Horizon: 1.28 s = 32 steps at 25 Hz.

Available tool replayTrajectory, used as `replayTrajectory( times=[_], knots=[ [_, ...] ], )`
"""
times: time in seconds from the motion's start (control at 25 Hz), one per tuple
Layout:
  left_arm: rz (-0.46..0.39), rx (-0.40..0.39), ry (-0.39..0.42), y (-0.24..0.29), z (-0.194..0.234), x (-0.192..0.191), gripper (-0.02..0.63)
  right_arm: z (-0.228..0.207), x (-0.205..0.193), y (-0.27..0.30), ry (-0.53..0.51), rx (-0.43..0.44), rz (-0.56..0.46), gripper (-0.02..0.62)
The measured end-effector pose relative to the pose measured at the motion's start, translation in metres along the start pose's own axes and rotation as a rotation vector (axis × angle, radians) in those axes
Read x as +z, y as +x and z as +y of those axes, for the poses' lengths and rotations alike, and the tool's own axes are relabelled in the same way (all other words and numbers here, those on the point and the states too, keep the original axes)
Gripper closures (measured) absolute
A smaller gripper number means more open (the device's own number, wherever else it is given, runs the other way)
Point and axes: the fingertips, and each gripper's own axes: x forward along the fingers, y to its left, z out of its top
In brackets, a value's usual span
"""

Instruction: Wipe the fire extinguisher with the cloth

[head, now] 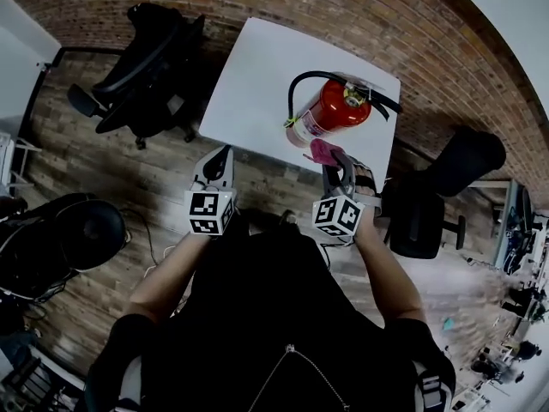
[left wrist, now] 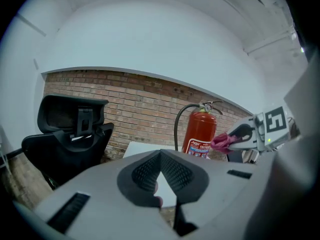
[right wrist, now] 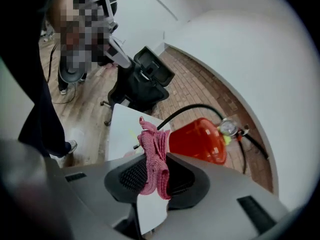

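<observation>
A red fire extinguisher (head: 333, 108) with a black hose stands on the white table (head: 257, 75), near its front right edge. My right gripper (head: 339, 157) is shut on a pink cloth (head: 323, 151), just in front of the extinguisher's base and apart from it. In the right gripper view the cloth (right wrist: 154, 156) hangs bunched between the pads, with the extinguisher (right wrist: 197, 140) right behind it. My left gripper (head: 225, 151) is shut and empty at the table's front edge. The left gripper view shows the extinguisher (left wrist: 200, 131) upright, with the cloth (left wrist: 221, 141) beside it.
A black office chair (head: 146, 67) stands left of the table, another (head: 446, 187) to its right. A brick wall (head: 343, 7) runs behind the table. Wooden floor lies around it. A person (right wrist: 75, 39) stands beyond a chair (right wrist: 145, 81) in the right gripper view.
</observation>
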Motion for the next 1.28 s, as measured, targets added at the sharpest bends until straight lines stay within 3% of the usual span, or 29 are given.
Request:
replayTrajectory(
  times=[0.28, 0.56, 0.92, 1.28],
  knots=[
    [0.033, 0.025, 0.010, -0.010, 0.028, -0.023, 0.576, 0.098, -0.028, 0.088, 0.039, 0.164, 0.095, 0.489],
    [0.101, 0.068, -0.022, -0.022, 0.058, -0.059, 0.576, 0.161, -0.045, 0.159, 0.021, 0.207, 0.169, 0.489],
    [0.125, 0.093, -0.036, -0.022, 0.076, -0.079, 0.575, 0.189, -0.067, 0.219, 0.007, 0.190, 0.254, 0.489],
    [0.129, 0.080, -0.042, -0.020, 0.079, -0.084, 0.576, 0.186, -0.074, 0.232, 0.045, 0.153, 0.306, 0.489]
  ],
)
